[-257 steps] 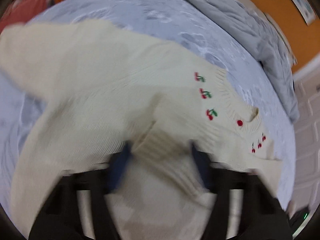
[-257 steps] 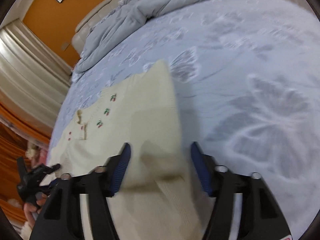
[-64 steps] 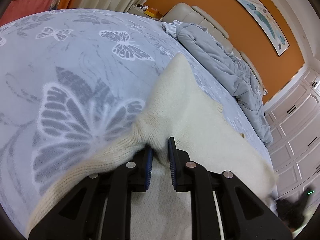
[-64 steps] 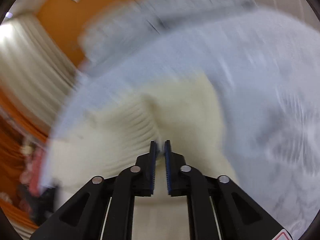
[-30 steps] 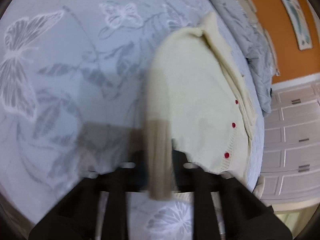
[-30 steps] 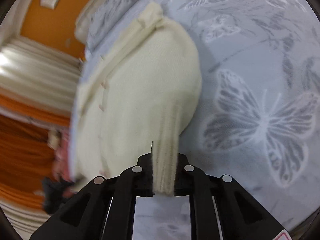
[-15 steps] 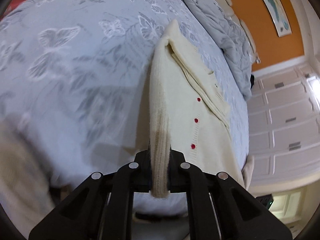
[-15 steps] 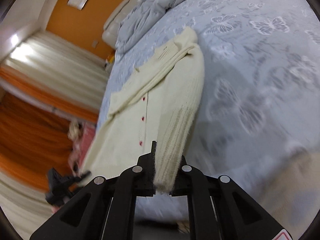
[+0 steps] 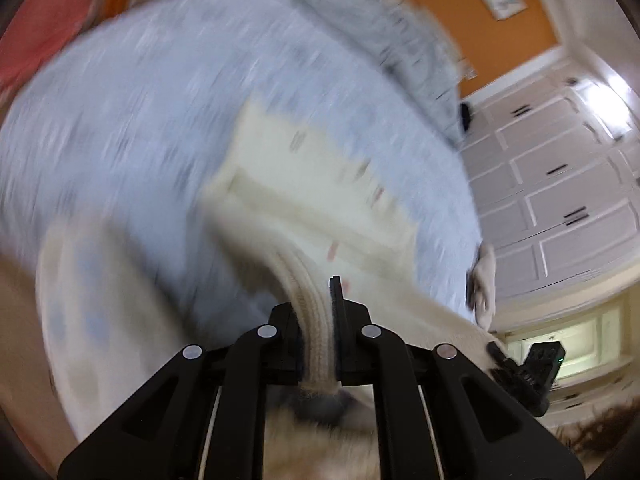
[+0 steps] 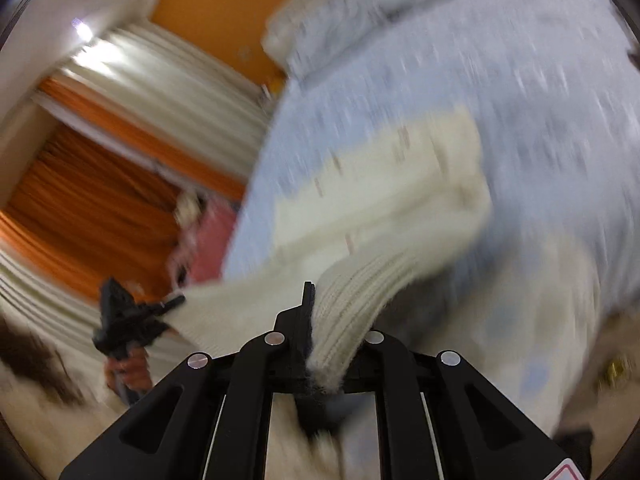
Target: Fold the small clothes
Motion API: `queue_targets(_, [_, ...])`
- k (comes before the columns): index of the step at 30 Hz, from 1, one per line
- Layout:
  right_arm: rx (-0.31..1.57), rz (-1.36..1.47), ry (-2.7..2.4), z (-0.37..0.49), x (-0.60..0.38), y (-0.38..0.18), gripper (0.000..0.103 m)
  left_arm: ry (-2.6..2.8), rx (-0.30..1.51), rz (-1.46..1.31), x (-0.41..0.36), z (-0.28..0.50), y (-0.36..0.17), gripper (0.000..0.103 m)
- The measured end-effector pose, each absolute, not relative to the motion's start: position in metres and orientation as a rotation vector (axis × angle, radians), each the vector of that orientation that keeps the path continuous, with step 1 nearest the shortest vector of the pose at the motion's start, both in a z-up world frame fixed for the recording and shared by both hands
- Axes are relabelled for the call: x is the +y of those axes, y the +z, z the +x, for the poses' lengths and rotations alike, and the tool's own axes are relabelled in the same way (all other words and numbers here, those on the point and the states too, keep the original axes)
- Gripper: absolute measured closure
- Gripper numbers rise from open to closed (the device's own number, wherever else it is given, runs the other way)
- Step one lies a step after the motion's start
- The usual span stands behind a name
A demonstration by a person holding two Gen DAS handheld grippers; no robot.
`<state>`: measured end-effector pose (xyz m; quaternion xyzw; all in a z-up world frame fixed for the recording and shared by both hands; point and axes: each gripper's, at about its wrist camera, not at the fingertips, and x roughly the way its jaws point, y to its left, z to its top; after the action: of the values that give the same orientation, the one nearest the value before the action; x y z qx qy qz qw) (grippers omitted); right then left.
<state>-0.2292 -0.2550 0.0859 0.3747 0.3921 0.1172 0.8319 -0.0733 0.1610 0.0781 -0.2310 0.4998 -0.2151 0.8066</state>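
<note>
A cream knit cardigan [image 9: 320, 184] with small red buttons stretches from both grippers down onto the pale blue butterfly bedspread [image 9: 132, 120]. My left gripper [image 9: 318, 320] is shut on one ribbed corner of its hem. The right gripper [image 10: 332, 320] is shut on the other ribbed corner, where the cardigan [image 10: 384, 200] hangs toward the bed. Each gripper shows at the edge of the other's view: the right gripper [image 9: 532, 368] in the left wrist view, the left gripper [image 10: 124, 320] with a hand under it in the right wrist view. Both views are blurred by motion.
A crumpled grey duvet [image 9: 380, 28] lies at the far side of the bed below an orange wall. White wardrobe doors [image 9: 560, 184] stand to one side, orange and cream curtains [image 10: 100, 184] to the other. A pink cloth [image 10: 208, 236] sits beyond the bed edge.
Both grippers have risen and pulled back from the bed, lifting the hem so the cardigan stretches out. The grip on both corners has held.
</note>
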Motion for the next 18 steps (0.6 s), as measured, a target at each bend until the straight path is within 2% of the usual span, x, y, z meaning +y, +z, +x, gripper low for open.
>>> queue_targets(3, [0.725,0.829,0.201,-0.163,-0.285,0.075,0.092,-0.418,0.995,-0.421,0.142,0.0,0.074,0.092])
queue_targets(5, [0.715,0.84,0.133,-0.113,-0.301,0.044,0.081,-0.343,0.999,-0.43,0.13,0.053,0.049,0.089])
queue_targets(6, [0.733,0.847,0.086,-0.086,-0.308,0.023,0.077,-0.332,1.022,-0.437,0.122,0.082,0.028,0.084])
queue_targets(7, [0.75,0.848,0.042,-0.078,-0.311,0.011,0.064,-0.284,1.057,-0.425,0.114,0.104,0.008,0.07])
queue_targets(8, [0.781,0.834,-0.042,-0.064,-0.314,-0.005,0.059,-0.225,1.084,-0.414,0.111,0.116,-0.006,0.047])
queue_targets(9, [0.806,0.806,-0.101,-0.055,-0.315,-0.012,0.058,-0.159,1.092,-0.393,0.109,0.129,-0.022,0.044])
queue_targets(10, [0.816,0.783,-0.132,-0.05,-0.314,-0.016,0.058,-0.116,1.083,-0.386,0.11,0.133,-0.03,0.045])
queue_targets(12, [0.787,0.762,-0.144,-0.05,-0.314,-0.016,0.041,-0.109,1.068,-0.373,0.113,0.137,-0.039,0.043])
queue_targets(13, [0.764,0.731,-0.167,-0.054,-0.313,-0.014,0.028,-0.126,1.063,-0.37,0.115,0.135,-0.04,0.034])
queue_targets(14, [0.755,0.693,-0.183,-0.055,-0.311,-0.013,0.025,-0.138,1.047,-0.365,0.117,0.132,-0.04,0.021])
queue_targets(15, [0.759,0.644,-0.194,-0.053,-0.31,-0.014,0.024,-0.139,1.033,-0.356,0.12,0.13,-0.041,0.015])
queue_targets(16, [0.781,0.594,-0.197,-0.049,-0.308,-0.016,0.024,-0.14,1.023,-0.333,0.12,0.128,-0.043,0.011])
queue_targets(18, [0.858,0.511,-0.201,-0.032,-0.304,-0.028,0.024,-0.152,1.036,-0.259,0.114,0.134,-0.053,0.011])
